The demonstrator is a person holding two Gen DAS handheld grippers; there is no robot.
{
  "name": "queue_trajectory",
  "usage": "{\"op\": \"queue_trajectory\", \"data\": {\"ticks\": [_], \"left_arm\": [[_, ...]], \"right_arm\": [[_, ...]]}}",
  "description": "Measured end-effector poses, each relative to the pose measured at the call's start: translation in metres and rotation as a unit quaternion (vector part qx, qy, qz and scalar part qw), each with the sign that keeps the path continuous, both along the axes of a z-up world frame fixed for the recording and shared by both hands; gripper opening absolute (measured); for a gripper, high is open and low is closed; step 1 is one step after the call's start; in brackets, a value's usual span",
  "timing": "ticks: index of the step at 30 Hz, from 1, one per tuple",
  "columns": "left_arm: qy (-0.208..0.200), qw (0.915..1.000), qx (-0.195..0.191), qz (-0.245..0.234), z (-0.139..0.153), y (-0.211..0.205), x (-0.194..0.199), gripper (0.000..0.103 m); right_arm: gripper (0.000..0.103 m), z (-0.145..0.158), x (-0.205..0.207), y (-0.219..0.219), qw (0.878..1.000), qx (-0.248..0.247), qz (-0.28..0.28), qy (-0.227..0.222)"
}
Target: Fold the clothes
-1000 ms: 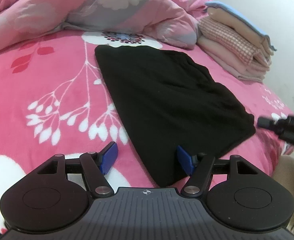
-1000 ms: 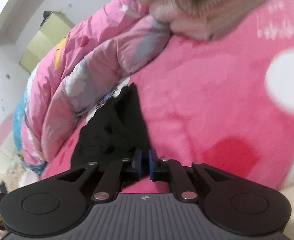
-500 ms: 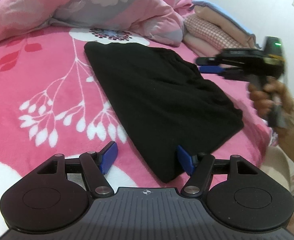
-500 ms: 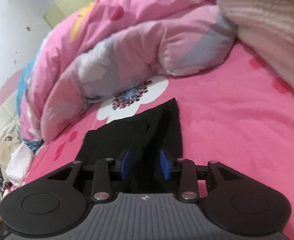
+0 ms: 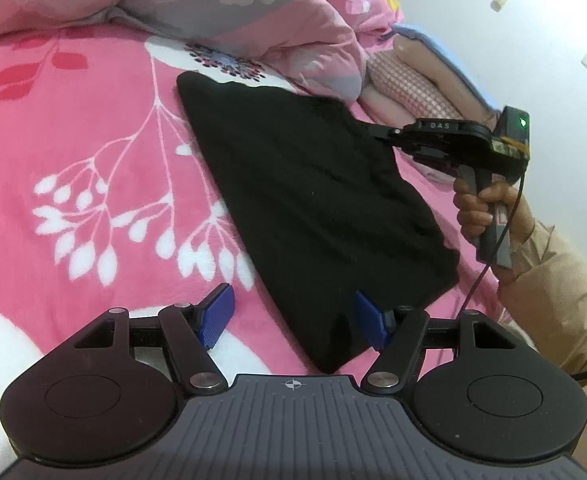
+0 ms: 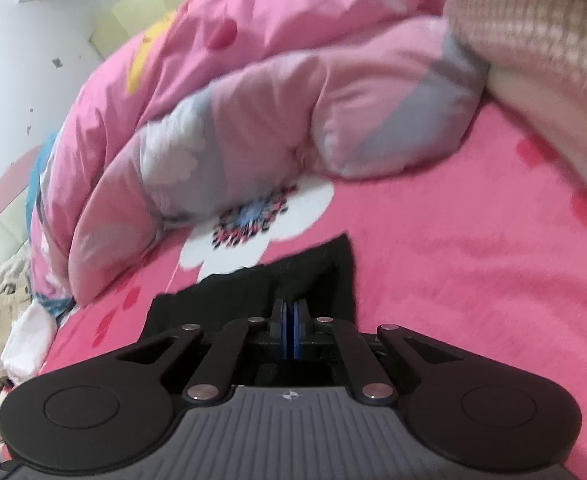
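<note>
We note black garment (image 5: 313, 200) flat on pink bed (image 5: 73, 160), no containers seen. Left tongs (image 5: 293, 320) spread, near corner of garment between pads, pads not pressing. Right tongs (image 6: 289, 316) just been closing, now pressed together on far edge of garment. Quilt (image 5: 233, 4) bunched behind garment; folded stack (image 5: 417, 88) beside it, near wall.
</note>
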State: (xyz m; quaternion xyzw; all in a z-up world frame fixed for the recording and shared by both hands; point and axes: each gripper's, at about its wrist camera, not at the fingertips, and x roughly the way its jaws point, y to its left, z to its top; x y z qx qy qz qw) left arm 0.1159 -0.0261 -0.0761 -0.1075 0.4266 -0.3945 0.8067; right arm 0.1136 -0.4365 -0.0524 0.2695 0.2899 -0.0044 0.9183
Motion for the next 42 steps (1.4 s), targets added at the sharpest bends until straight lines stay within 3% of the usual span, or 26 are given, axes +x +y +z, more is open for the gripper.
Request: {"op": "queue_trajectory", "data": {"ticks": [3,7,10,15,18,20,22,25,26,27,31,36,40,42], "left_arm": [[0.000,1.0000,0.001,0.000,0.000,-0.001,0.000,0.066],[-0.006,1.0000,0.008,0.000,0.002,-0.003,-0.001,0.066],[-0.008,0.9999,0.010,0.000,0.002,-0.003,-0.002,0.066],[-0.012,0.9999,0.012,0.000,0.003,-0.003,-0.003,0.066],[-0.012,0.9999,0.009,0.001,0.002,-0.003,-0.003,0.066],[-0.013,0.9999,0.008,-0.001,0.002,-0.003,-0.004,0.066],[-0.013,0.9999,0.007,-0.003,0.002,-0.002,-0.004,0.066],[-0.013,0.9999,0.003,-0.005,0.001,0.000,-0.004,0.066],[-0.013,0.9999,0.001,-0.005,0.001,0.000,-0.004,0.066],[-0.014,0.9999,0.000,-0.006,0.001,0.001,-0.004,0.066],[-0.015,0.9999,-0.002,-0.007,0.002,0.001,-0.006,0.066],[-0.016,0.9998,-0.001,-0.009,0.003,0.002,-0.006,0.066],[-0.013,0.9999,-0.004,-0.007,0.001,0.002,-0.004,0.066],[-0.011,0.9999,-0.005,-0.005,0.001,0.002,-0.004,0.066]], "right_arm": [[0.002,-0.002,0.003,0.001,0.999,-0.036,-0.007,0.004],[0.003,-0.018,0.011,0.008,0.996,-0.074,-0.002,0.045],[0.013,-0.009,0.002,0.008,0.995,-0.092,-0.023,0.038],[0.015,0.013,-0.007,0.000,0.994,-0.101,-0.035,0.010],[0.022,0.019,0.006,0.007,0.995,-0.099,-0.004,0.001],[0.033,0.020,0.020,0.015,0.994,-0.104,0.021,0.002],[0.035,0.016,0.036,0.022,0.993,-0.114,0.038,0.013],[0.032,0.004,0.058,0.027,0.990,-0.120,0.057,0.039],[0.016,0.000,0.063,0.028,0.990,-0.120,0.064,0.044],[0.007,-0.002,0.066,0.029,0.989,-0.122,0.071,0.045],[0.005,-0.001,0.067,0.035,0.987,-0.142,0.069,0.012],[0.008,-0.016,0.068,0.025,0.989,-0.138,0.046,0.026],[0.014,0.007,0.039,0.003,0.991,-0.130,-0.026,0.009],[0.015,0.019,0.018,-0.011,0.994,-0.103,-0.038,0.005]]}}
